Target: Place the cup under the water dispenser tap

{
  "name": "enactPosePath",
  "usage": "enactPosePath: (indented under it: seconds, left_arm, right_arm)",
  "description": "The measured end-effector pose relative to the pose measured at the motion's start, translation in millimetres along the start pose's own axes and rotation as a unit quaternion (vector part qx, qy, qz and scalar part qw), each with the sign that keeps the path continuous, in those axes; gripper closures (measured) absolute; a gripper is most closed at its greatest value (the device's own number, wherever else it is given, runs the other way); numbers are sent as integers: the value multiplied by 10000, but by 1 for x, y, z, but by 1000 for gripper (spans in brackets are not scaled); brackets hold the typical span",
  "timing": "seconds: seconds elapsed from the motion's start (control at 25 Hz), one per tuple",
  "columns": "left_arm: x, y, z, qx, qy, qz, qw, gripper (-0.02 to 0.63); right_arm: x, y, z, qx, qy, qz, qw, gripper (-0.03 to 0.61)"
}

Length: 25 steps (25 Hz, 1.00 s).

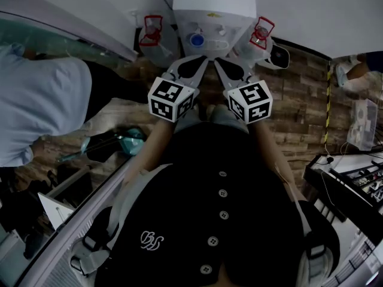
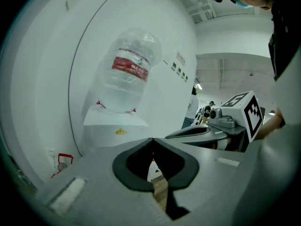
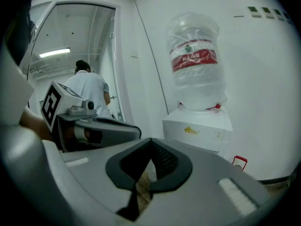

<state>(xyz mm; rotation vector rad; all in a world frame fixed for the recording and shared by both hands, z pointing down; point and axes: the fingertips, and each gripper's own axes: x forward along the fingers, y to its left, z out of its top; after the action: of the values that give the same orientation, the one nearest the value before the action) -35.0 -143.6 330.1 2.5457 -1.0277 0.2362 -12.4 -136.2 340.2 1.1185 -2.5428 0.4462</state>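
The white water dispenser point(image 1: 212, 5) stands straight ahead against the wall, with a blue tap point(image 1: 196, 40) on its front. An upturned clear bottle with a red label point(image 2: 128, 72) point(image 3: 196, 62) sits on top of it. My left gripper point(image 1: 202, 63) point(image 2: 153, 139) and right gripper point(image 1: 219, 63) point(image 3: 151, 140) are held side by side and point at the dispenser from a short way off. Both are shut, with nothing between the jaws. No view shows a cup.
A person in a white shirt point(image 1: 36, 106) stands close on the left. Red-framed holders point(image 1: 151, 28) point(image 1: 262, 31) flank the dispenser, low by the wall. A bench with equipment point(image 1: 353, 178) fills the right side. Yellow-black tape point(image 1: 327, 100) runs across the wood-pattern floor.
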Motion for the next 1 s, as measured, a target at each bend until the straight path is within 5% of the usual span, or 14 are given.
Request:
enactPosePath:
  seconds: [1.0]
  left_arm:
    - [-10, 7, -14, 18, 145, 230, 9996, 609]
  right_arm:
    - [0, 22, -9, -321, 224, 356, 9986, 578]
